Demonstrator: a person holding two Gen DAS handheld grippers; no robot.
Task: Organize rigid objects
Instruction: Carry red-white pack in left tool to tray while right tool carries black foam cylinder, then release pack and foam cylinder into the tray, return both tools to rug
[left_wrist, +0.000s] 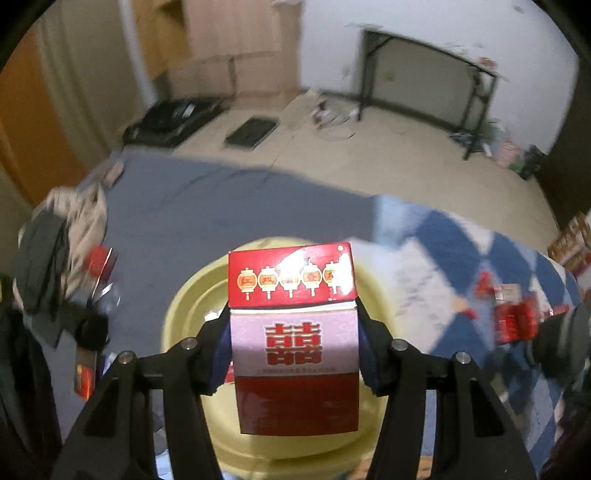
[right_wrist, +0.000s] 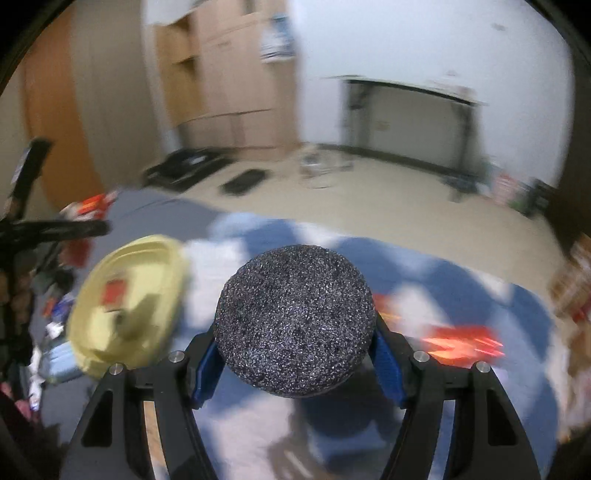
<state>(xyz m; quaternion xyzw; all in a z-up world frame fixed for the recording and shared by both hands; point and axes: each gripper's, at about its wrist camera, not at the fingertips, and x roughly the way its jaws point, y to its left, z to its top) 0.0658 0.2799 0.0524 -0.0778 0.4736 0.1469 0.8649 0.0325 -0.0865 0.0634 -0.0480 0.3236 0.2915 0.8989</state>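
Observation:
My left gripper (left_wrist: 294, 325) is shut on a red and white box (left_wrist: 293, 339) with a large red character and a row of lanterns on its flap. It hangs above a pale yellow round tray (left_wrist: 184, 314) on the bed. My right gripper (right_wrist: 295, 332) is shut on a round black disc with a rough sparkling face (right_wrist: 295, 317), held over the blue and white checked quilt (right_wrist: 424, 288). In the right wrist view the yellow tray (right_wrist: 147, 273) lies to the left, with a small red item in it.
Clothes, a bottle and small red packets (left_wrist: 99, 262) clutter the bed's left side. More red packets (left_wrist: 513, 317) lie on the quilt at right. Beyond the bed are a tiled floor (left_wrist: 388, 147), a black frame table (left_wrist: 424, 81) and wooden cabinets (left_wrist: 236, 48).

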